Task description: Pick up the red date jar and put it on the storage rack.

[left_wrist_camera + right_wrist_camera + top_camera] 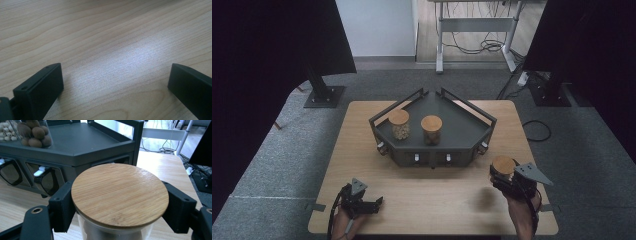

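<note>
The right gripper [120, 202] is clamped on a glass jar [117, 230] just under its bamboo lid [120, 195], one jaw on each side, so the jar sits squarely between the jaws with the lid resting above their tops. In the high view that gripper [510, 176] holds the jar [503, 167] near the front right corner of the dark rack [432, 150], lifted off the bench [427, 200], as its shadow on the wood suggests.

The main risk, as I judge it, is the hold itself: the jaws press on smooth round glass close below the lid, so a tilt or a jolt could let the jar slip down or swing. The lid may only sit loose, and could slide off if the jar leans. Moving toward the rack, the jar could also knock the raised rail at that corner.

The left gripper [362, 202] lies in front of the rack and to its left, well apart from it, jaws apart over bare wood with nothing between them.

Farther back, two more jars stand on the rack's top: one with pale contents [399, 125], one with brown contents [431, 129], near each other but apart.
</note>
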Tool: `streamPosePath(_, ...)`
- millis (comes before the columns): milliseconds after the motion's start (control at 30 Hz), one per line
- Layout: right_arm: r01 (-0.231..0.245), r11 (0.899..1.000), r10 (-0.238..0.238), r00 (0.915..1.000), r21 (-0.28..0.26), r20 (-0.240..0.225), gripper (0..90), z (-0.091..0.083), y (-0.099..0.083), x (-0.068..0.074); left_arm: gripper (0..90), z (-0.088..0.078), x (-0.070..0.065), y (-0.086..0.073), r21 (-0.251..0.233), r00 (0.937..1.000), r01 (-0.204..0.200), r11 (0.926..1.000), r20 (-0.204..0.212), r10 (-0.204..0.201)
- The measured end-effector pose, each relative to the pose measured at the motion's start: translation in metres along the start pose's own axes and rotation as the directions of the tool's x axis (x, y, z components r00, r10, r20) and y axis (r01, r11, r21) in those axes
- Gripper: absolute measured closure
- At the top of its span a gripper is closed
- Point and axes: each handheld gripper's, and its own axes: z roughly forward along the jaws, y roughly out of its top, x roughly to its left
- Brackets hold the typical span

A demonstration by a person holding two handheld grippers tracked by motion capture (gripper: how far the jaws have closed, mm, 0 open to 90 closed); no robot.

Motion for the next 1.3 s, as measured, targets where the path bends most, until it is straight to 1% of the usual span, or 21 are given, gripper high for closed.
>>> streamPosePath(133,-0.01,1.0,0.01,0.9999,-0.003,-0.005,22.7,-0.001,0.004,0.0,0.0,0.0,0.0,0.0,0.0,1.0,0.0,1.0,0.001,0.0)
streamPosePath(700,0.005,1.0,-0.005,0.9999,-0.028,-0.012,22.7,-0.001,0.023,0.002,0.0,0.0,0.0,0.0,-0.001,1.0,0.001,1.0,0.002,-0.001)
streamPosePath(1133,0.012,0.999,-0.013,0.9993,-0.041,-0.034,22.7,0.004,0.041,0.003,0.0,0.0,0.0,0.0,-0.001,1.0,0.0,1.0,0.002,0.0)
streamPosePath(1300,-0.001,0.999,-0.001,0.9989,-0.046,-0.047,22.6,0.006,0.046,0.001,0.0,0.0,0.0,0.0,-0.001,1.0,-0.001,1.0,0.003,0.001)
